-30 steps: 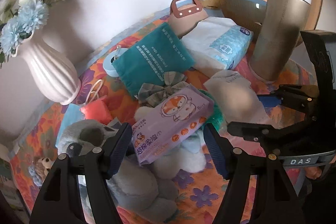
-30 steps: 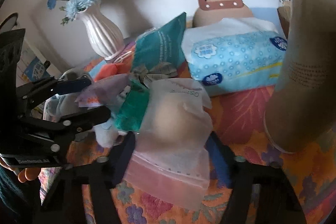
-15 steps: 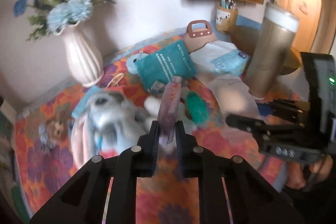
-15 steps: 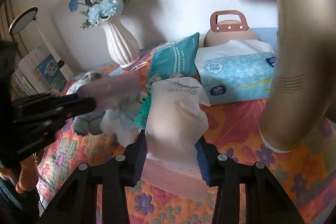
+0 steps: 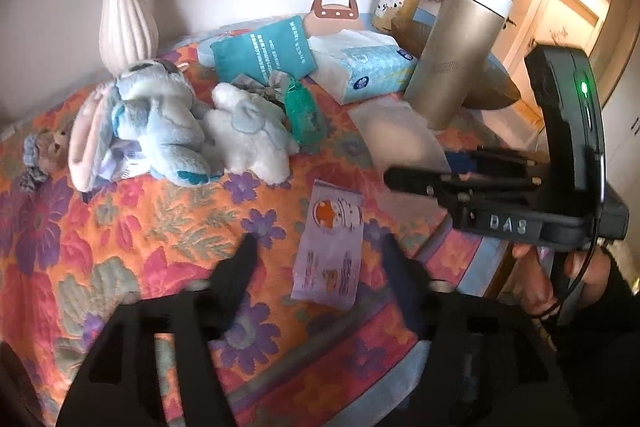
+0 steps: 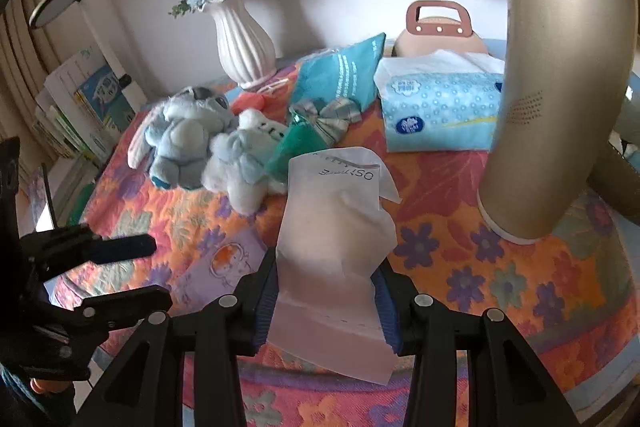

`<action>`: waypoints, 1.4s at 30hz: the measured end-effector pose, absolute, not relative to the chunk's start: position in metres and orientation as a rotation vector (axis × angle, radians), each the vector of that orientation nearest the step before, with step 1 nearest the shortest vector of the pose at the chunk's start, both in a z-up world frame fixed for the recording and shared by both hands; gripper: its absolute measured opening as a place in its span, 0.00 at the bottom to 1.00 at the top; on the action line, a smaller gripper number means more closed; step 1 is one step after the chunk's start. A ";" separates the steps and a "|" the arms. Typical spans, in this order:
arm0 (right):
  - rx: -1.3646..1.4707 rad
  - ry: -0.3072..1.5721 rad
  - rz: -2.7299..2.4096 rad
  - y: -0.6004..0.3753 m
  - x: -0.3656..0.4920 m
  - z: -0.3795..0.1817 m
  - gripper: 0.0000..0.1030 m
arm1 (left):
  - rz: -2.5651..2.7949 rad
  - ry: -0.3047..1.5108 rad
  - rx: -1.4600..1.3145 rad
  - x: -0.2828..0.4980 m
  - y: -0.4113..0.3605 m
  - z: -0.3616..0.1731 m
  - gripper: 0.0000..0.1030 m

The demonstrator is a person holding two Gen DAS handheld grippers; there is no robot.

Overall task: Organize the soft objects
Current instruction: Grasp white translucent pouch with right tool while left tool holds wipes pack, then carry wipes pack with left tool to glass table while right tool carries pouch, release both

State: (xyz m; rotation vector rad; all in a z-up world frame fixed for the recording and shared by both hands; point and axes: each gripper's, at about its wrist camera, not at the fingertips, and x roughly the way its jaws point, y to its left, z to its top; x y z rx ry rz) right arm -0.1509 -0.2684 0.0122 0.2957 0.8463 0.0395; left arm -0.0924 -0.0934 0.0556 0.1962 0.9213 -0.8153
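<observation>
My left gripper [image 5: 318, 251] is open above a purple wipes pack [image 5: 330, 247] that lies flat on the floral cloth near the front edge; the pack also shows in the right wrist view [image 6: 220, 267]. My right gripper [image 6: 326, 281] is shut on a white translucent packet [image 6: 332, 223], also visible in the left wrist view [image 5: 400, 131]. Two pale blue plush toys [image 5: 168, 123] [image 5: 252, 131] lie on the cloth behind, beside a small green pouch [image 5: 302, 109] and a teal pouch [image 5: 264, 49].
A white vase [image 5: 124, 23] with blue flowers stands at the back left. A blue tissue pack [image 5: 368, 67], a pink-handled bag [image 5: 334, 13] and a tall gold cylinder [image 5: 460, 47] stand at the back right. A small bear toy [image 5: 44, 155] lies at the far left.
My left gripper carried the purple wipes pack toward the front edge, set it flat on the cloth and opened. My right gripper closed on the white packet and keeps holding it.
</observation>
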 end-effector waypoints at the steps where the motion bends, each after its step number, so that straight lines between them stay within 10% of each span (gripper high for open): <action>1: 0.300 0.861 0.044 -0.269 -0.151 0.010 0.41 | -0.816 0.925 0.182 -0.090 -0.094 0.054 0.70; 10: 0.382 0.903 0.055 -0.289 -0.152 -0.005 0.54 | -0.739 0.999 0.252 -0.083 -0.131 0.017 0.66; 14: 0.402 0.896 0.054 -0.290 -0.152 -0.006 0.54 | -0.693 0.937 0.297 -0.087 -0.137 0.016 0.35; 20: 0.336 0.849 0.034 -0.273 -0.157 0.002 0.38 | -0.692 0.906 0.226 -0.089 -0.130 0.029 0.34; 42: 0.295 0.809 -0.132 -0.385 -0.253 0.067 0.38 | -1.036 0.770 0.301 -0.140 -0.252 0.096 0.34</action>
